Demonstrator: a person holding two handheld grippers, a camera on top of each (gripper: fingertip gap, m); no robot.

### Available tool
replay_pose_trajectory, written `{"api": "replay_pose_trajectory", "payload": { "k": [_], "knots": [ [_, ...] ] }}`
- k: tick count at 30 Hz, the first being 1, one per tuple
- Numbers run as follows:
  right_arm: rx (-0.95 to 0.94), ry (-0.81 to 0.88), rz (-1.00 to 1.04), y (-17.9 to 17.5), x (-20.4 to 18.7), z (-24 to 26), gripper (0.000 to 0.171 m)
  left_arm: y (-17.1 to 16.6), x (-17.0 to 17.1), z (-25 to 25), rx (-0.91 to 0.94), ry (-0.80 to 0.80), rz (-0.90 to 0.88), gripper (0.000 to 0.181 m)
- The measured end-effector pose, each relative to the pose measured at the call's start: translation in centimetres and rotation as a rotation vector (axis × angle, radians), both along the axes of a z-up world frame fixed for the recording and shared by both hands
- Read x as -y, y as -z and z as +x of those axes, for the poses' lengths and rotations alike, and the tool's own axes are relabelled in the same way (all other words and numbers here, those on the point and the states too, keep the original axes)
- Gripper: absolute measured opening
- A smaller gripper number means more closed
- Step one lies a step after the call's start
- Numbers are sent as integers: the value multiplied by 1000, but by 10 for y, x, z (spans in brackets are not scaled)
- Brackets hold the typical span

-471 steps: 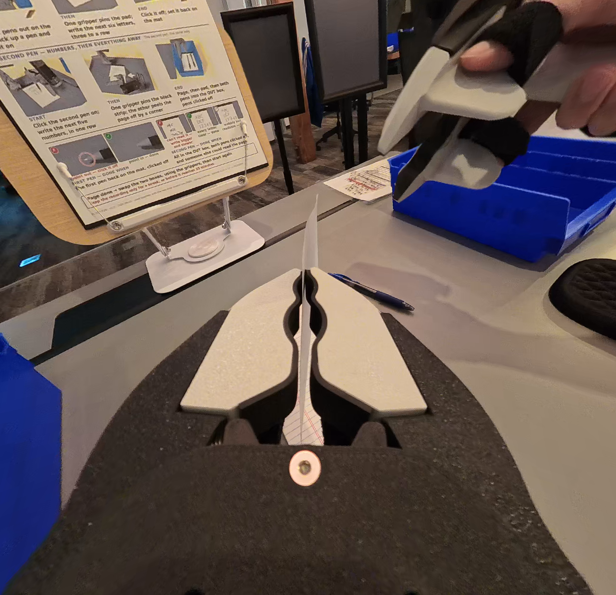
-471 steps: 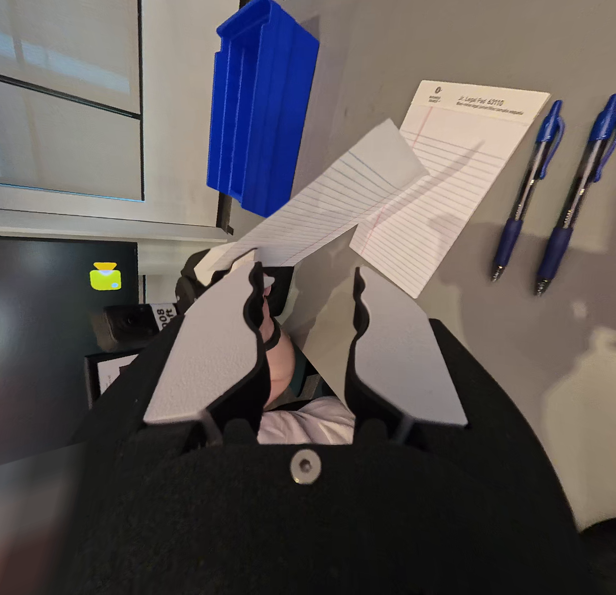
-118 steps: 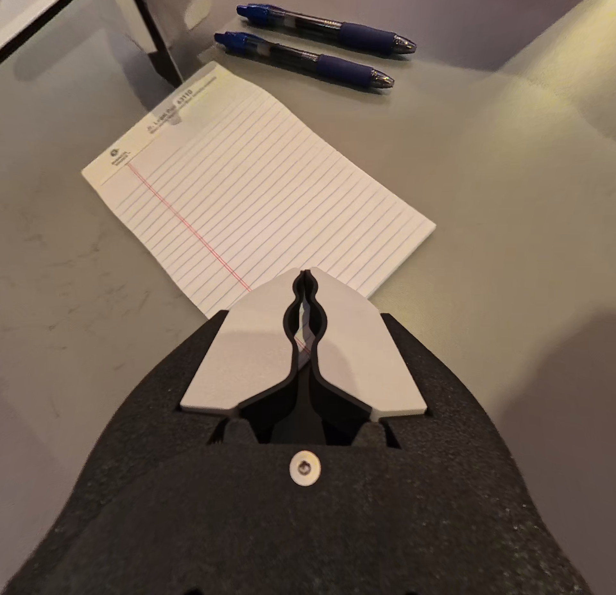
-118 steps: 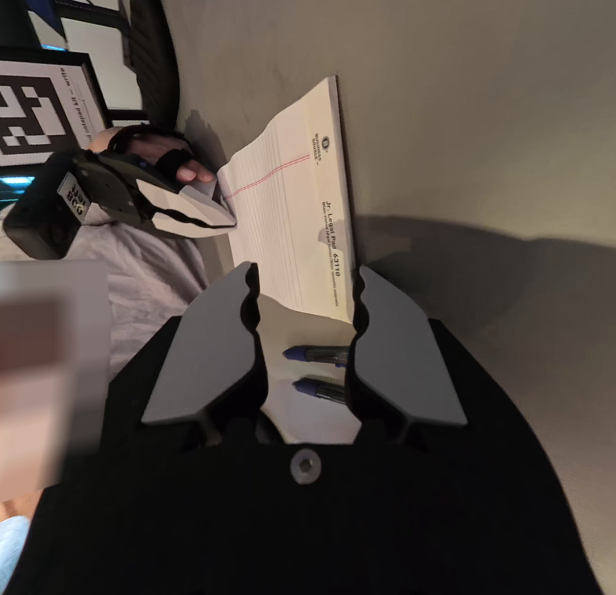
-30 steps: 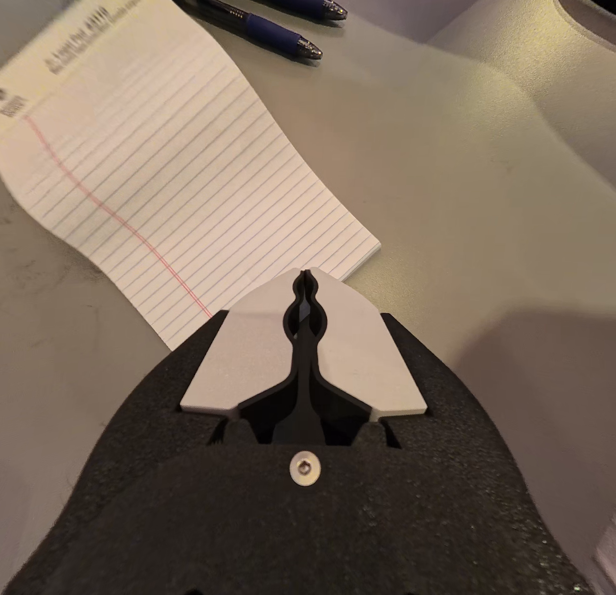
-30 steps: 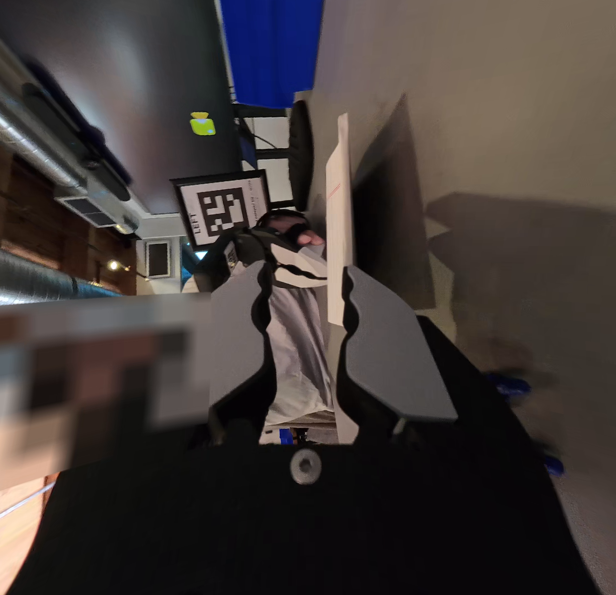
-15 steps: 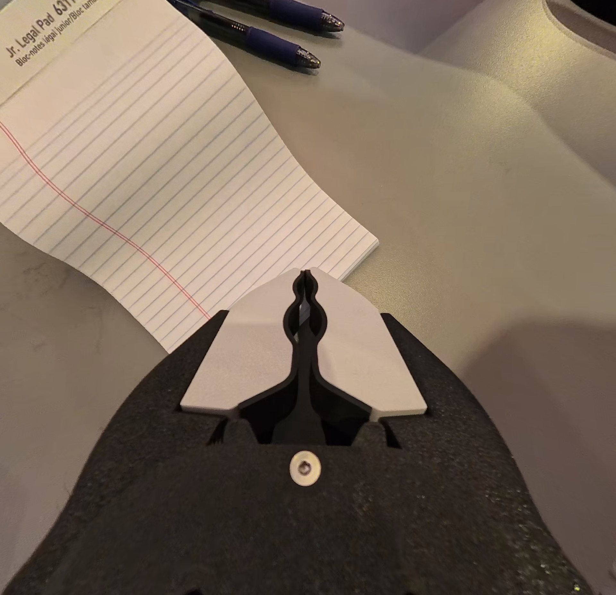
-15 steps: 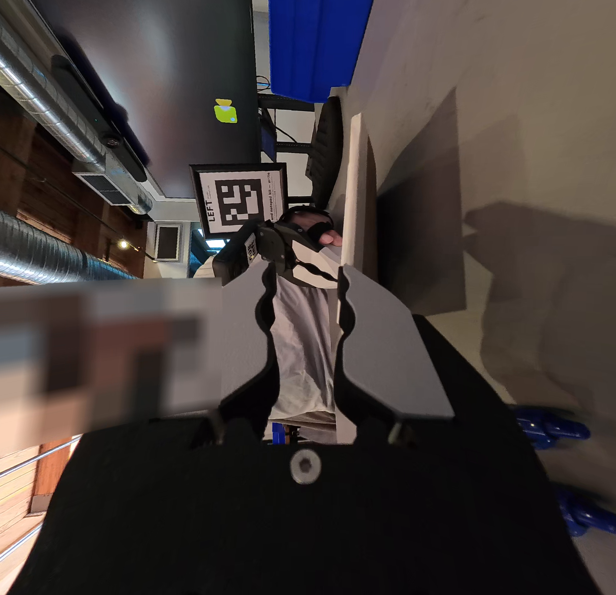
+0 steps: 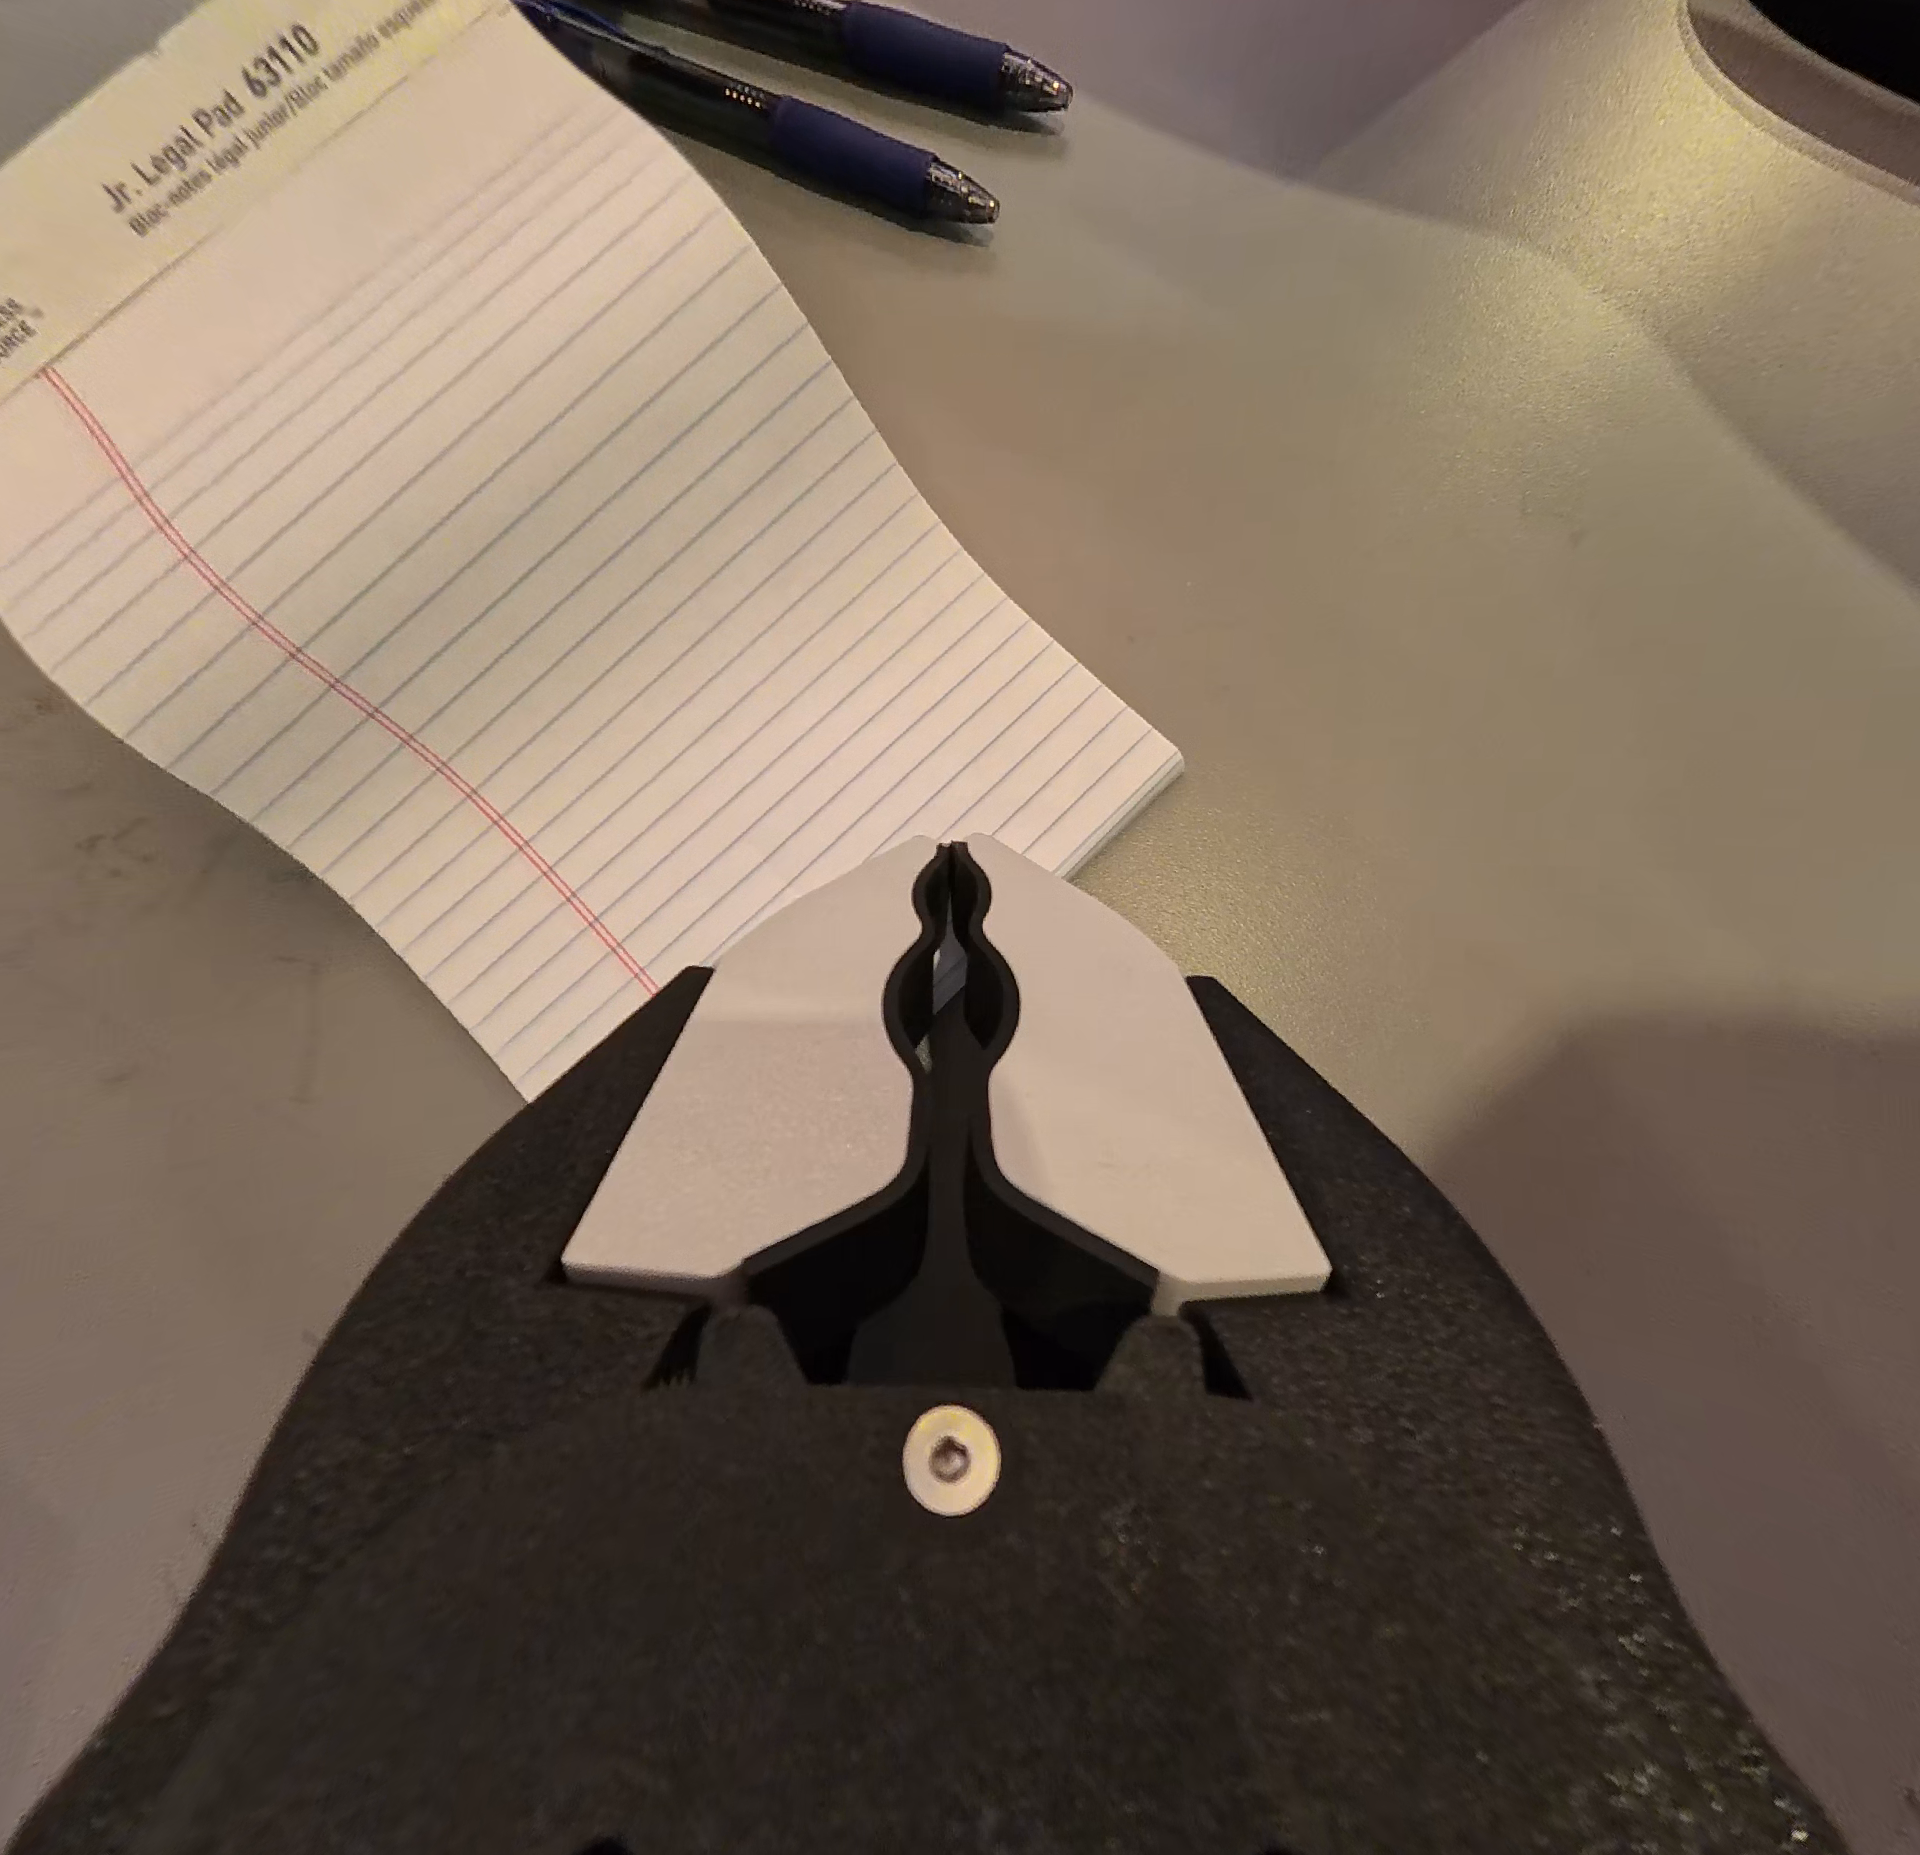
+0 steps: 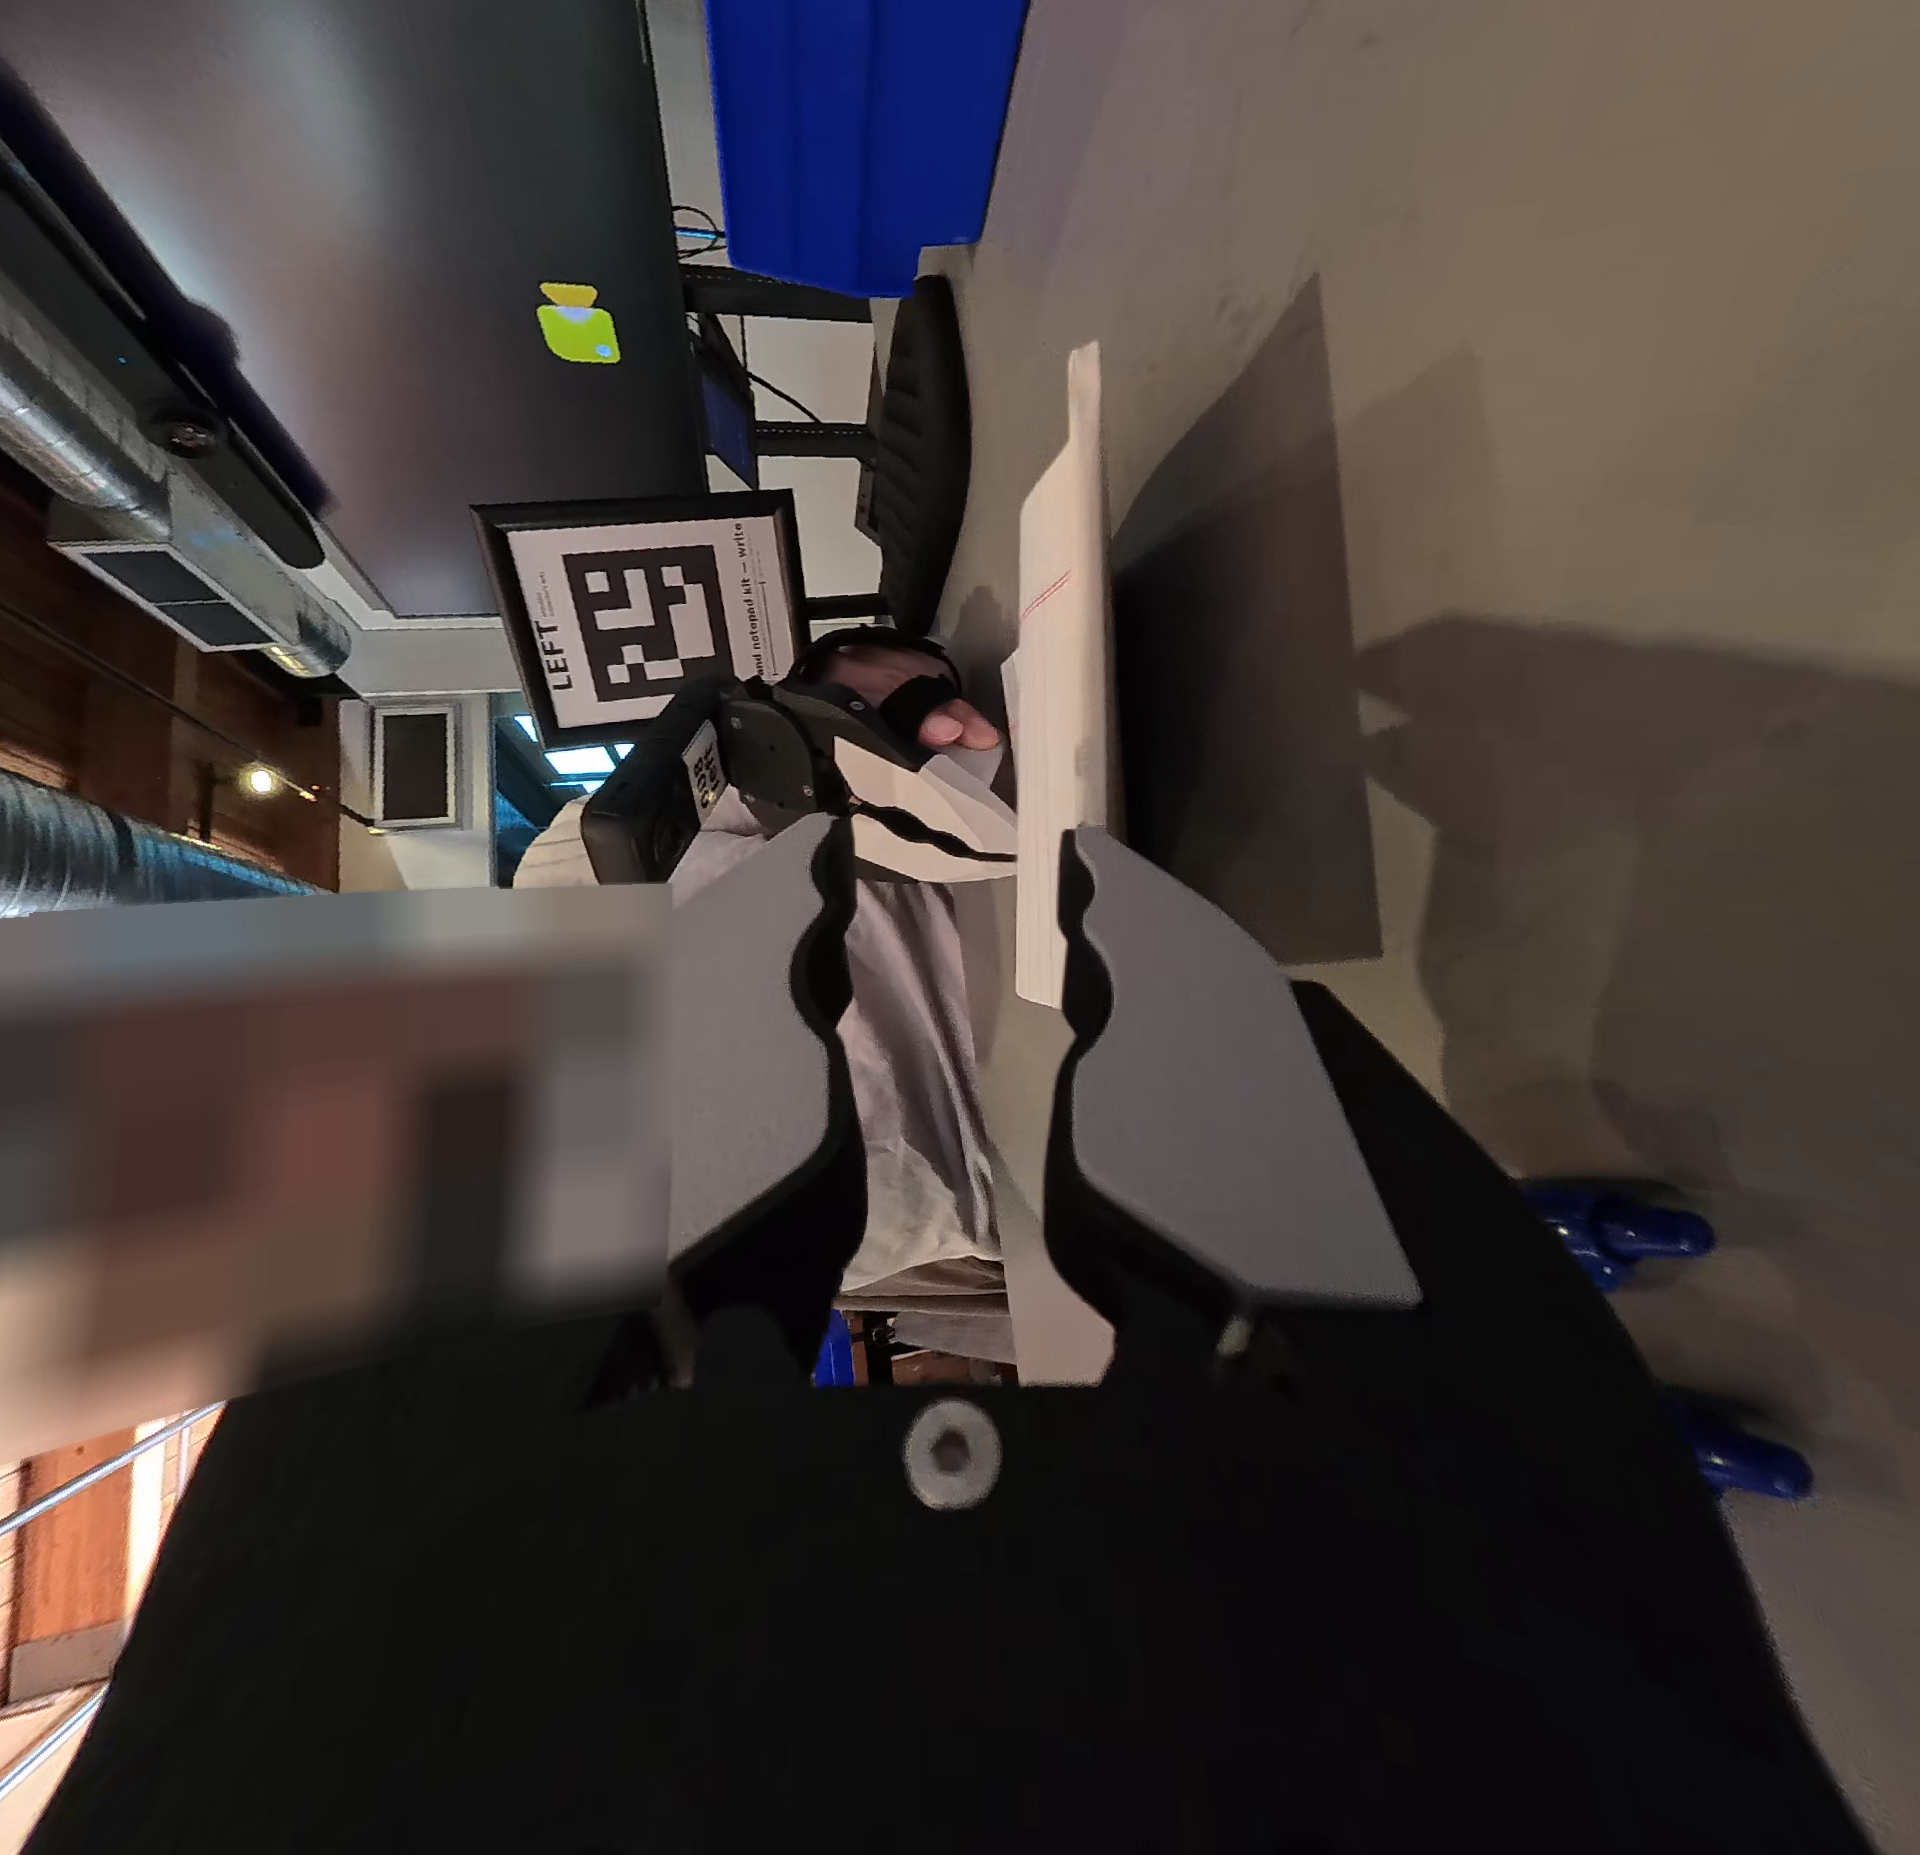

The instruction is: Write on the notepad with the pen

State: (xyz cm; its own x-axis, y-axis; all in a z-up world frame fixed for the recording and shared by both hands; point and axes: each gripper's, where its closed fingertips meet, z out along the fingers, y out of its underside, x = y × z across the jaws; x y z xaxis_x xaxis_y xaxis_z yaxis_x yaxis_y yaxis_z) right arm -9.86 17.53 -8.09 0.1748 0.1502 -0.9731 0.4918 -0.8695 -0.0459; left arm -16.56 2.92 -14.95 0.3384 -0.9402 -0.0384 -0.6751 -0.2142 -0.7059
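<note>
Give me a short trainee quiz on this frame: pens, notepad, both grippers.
1. How many pens lie on the table?
2. True or false: the right gripper holds a pen.
3. The left gripper is shut on: A the notepad, B a pen, C nothing?
Key: 1 two; 2 false, it is open and holds nothing; 3 A.
</note>
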Motion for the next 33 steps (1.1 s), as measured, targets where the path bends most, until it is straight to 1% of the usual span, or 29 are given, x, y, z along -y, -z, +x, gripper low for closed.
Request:
{"api": "replay_pose_trajectory", "payload": {
  "k": [1,2,3,5,6,8,11,13,16,20,22,25,28,30,33],
  "knots": [
    [-1,-4,0,0,0,0,35,0,0,0,1,-1,1,0],
    [-8,-63,-34,-2,11,1,35,0,-1,0,3,-4,7,0],
    [17,-143,-58,2,26,1,39,0,-3,1,2,-8,19,0],
    [137,-283,-67,23,49,1,47,0,-4,1,-5,-6,24,0],
    [180,-311,-85,30,54,-1,48,0,-4,1,-10,-5,22,0],
    [199,-342,-115,35,61,-8,48,0,-4,1,-8,-7,19,0],
    [185,-351,-67,34,58,-14,48,0,-3,1,-4,-11,30,0],
    [201,-323,14,35,48,-14,48,-1,-3,-1,-5,-14,26,0],
    [237,-305,196,38,32,-7,51,-6,-5,-7,1,-29,30,0],
    [308,-307,465,47,15,6,54,-38,-15,-14,115,-82,52,1],
    [348,-307,598,52,6,11,54,-46,-28,-23,105,-124,65,7],
    [368,-335,761,56,-1,17,51,-48,-56,-32,63,-179,69,14],
    [387,-378,913,57,-2,24,46,-45,-80,-24,74,-191,0,20],
    [405,-397,1008,57,-1,29,38,-38,-95,-22,45,-206,-57,25],
    [448,-403,1042,63,4,40,39,-27,-110,-19,-7,-227,-99,32]
  ]
}}
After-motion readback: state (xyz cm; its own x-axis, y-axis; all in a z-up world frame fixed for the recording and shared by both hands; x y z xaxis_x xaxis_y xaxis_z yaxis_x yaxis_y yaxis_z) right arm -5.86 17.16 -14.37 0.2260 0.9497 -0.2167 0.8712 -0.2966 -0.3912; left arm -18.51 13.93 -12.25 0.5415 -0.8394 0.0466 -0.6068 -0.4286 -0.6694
